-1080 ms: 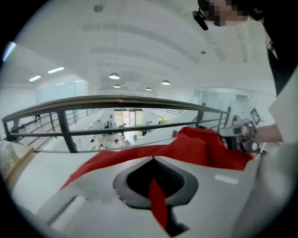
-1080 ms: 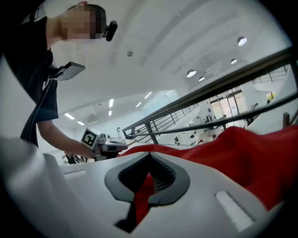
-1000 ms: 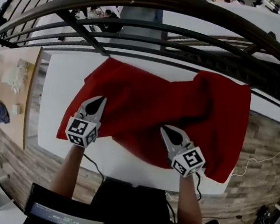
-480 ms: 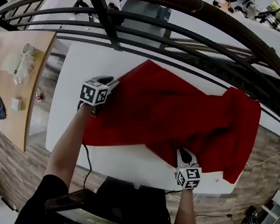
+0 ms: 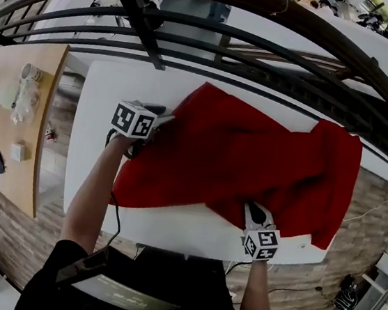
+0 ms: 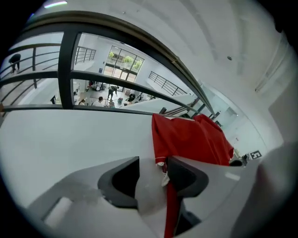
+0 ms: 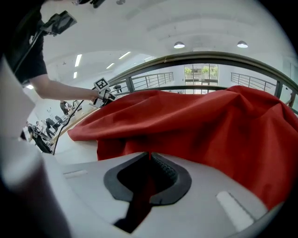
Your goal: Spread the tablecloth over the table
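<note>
The red tablecloth [image 5: 250, 158] lies rumpled over the right and middle of the white table [image 5: 92, 159], bunched highest at the right. My left gripper [image 5: 160, 118] reaches to the cloth's far left corner. In the left gripper view its jaws [image 6: 152, 160] stand apart, and the tablecloth's [image 6: 191, 139] hem with a small white tag lies along the right jaw, not pinched. My right gripper [image 5: 252, 208] is at the front edge of the cloth. It is shut [image 7: 150, 155] on a fold of the tablecloth [image 7: 195, 121], which runs down between the jaws.
A black metal railing [image 5: 195, 28] curves just beyond the table's far edge. A wooden desk [image 5: 16, 115] with small items stands lower at the left. A dark screen [image 5: 117, 292] sits by my body below the table's front edge. Bare white tabletop [image 6: 70, 135] lies left of the cloth.
My left gripper has swung from the front left of the cloth to its far left corner, drawing that side out. The right gripper has dropped back toward the front edge. Both are nearly still lately.
</note>
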A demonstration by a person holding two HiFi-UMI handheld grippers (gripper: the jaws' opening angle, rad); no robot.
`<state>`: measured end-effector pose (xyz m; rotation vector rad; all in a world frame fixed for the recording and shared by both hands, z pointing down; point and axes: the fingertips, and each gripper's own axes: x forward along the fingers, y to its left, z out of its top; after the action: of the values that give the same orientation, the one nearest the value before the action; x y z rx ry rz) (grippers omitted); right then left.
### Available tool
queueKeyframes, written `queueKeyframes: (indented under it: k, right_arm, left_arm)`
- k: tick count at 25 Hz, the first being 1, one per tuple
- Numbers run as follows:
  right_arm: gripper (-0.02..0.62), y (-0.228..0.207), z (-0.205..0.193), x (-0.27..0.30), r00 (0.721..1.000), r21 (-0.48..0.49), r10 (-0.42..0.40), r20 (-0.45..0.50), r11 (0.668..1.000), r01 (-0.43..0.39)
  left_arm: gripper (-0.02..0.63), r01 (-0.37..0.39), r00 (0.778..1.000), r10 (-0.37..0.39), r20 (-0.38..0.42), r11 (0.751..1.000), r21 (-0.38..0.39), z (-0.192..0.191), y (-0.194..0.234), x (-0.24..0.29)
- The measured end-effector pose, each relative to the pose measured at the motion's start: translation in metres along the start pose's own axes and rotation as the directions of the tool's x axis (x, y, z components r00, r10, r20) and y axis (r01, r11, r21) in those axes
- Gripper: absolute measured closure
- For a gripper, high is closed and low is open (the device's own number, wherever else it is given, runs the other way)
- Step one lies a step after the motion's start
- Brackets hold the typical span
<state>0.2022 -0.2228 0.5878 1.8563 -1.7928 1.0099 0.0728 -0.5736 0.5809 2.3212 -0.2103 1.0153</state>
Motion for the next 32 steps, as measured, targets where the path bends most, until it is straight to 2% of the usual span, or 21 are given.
queueKeyframes:
  k: [1,3,4,7,10,12,14,16,18,19,20,22,24,26,28,30,32]
  right_arm:
    - [0.572,0.001,0.004,0.001,1.0,0.002,0.004,0.009,1.0,-0.004]
    - [0.572,0.002,0.01,0.002,1.0,0.024,0.008,0.027,1.0,-0.009]
    - [0.572,0.002,0.011,0.002,0.999,0.035,0.01,0.033,0.999,-0.011]
    - [0.572,0.001,0.008,0.003,1.0,0.033,0.019,0.022,0.999,-0.02]
    - [0.572,0.0,0.006,0.005,1.0,0.044,0.024,0.016,0.999,-0.024]
    - [0.572,0.001,0.005,0.007,1.0,0.044,0.026,0.011,0.999,-0.026]
    - [0.572,0.003,0.004,0.008,1.0,0.044,0.028,0.008,0.999,-0.028]
    - [0.572,0.006,0.004,0.009,1.0,0.031,0.026,0.005,0.999,-0.026]
    - [0.572,0.013,0.004,0.013,0.999,-0.01,0.031,-0.008,0.999,-0.031]
    - [0.572,0.02,0.004,0.015,0.999,-0.039,0.044,-0.017,0.998,-0.044]
    - [0.572,0.028,0.004,0.018,0.997,-0.074,0.066,-0.028,0.995,-0.068]
    - [0.572,0.05,0.003,0.025,0.991,-0.18,0.108,-0.073,0.976,-0.12]
    - [0.58,0.066,0.0,0.036,0.987,-0.304,0.099,-0.123,0.943,-0.133]
    - [0.586,0.071,-0.003,0.039,0.986,-0.331,0.091,-0.143,0.934,-0.134]
    - [0.586,0.074,-0.01,0.035,0.977,-0.286,0.132,-0.166,0.942,-0.176]
    - [0.586,0.08,-0.02,0.027,0.959,-0.249,0.189,-0.209,0.939,-0.239]
    - [0.586,0.084,-0.034,0.017,0.934,-0.197,0.248,-0.258,0.933,-0.302]
  left_arm:
    - [0.411,-0.005,1.0,0.005,0.0,1.0,0.001,0.0,0.0,0.0]
    - [0.405,0.007,1.0,-0.007,0.01,1.0,-0.012,-0.003,0.0,-0.004]
    - [0.385,0.023,1.0,-0.022,0.022,0.999,-0.032,-0.005,0.0,-0.005]
    - [0.382,0.079,0.996,-0.074,0.052,0.992,-0.098,-0.012,-0.002,-0.007]
    - [0.364,0.12,0.99,-0.111,0.083,0.985,-0.124,-0.012,-0.007,-0.009]
    - [0.39,0.103,0.991,-0.089,0.101,0.985,-0.137,-0.008,-0.004,-0.009]
    - [0.468,0.061,0.994,-0.048,0.1,0.989,-0.135,-0.003,0.001,-0.01]
    - [0.472,0.03,0.998,-0.023,0.065,0.994,-0.102,-0.004,0.003,-0.006]
    - [0.473,-0.014,1.0,0.015,0.013,0.999,-0.045,-0.005,0.003,-0.001]
    - [0.512,-0.044,0.999,0.044,-0.001,0.999,-0.018,-0.005,0.004,0.0]
    - [0.584,-0.07,0.998,0.07,-0.001,0.998,0.003,-0.003,0.006,0.001]
    - [0.588,-0.086,0.996,0.085,0.038,0.996,0.015,0.006,0.007,-0.004]
    - [0.589,-0.094,0.988,0.092,0.122,0.996,0.009,0.026,0.01,-0.028]
    - [0.589,-0.152,0.967,0.137,0.213,0.987,0.052,0.057,0.015,-0.069]
    - [0.589,-0.246,0.936,0.199,0.291,0.96,0.132,0.091,0.023,-0.115]
    - [0.589,-0.355,0.891,0.264,0.37,0.912,0.205,0.129,0.03,-0.164]
    - [0.589,-0.482,0.825,0.336,0.455,0.839,0.254,0.169,0.04,-0.212]
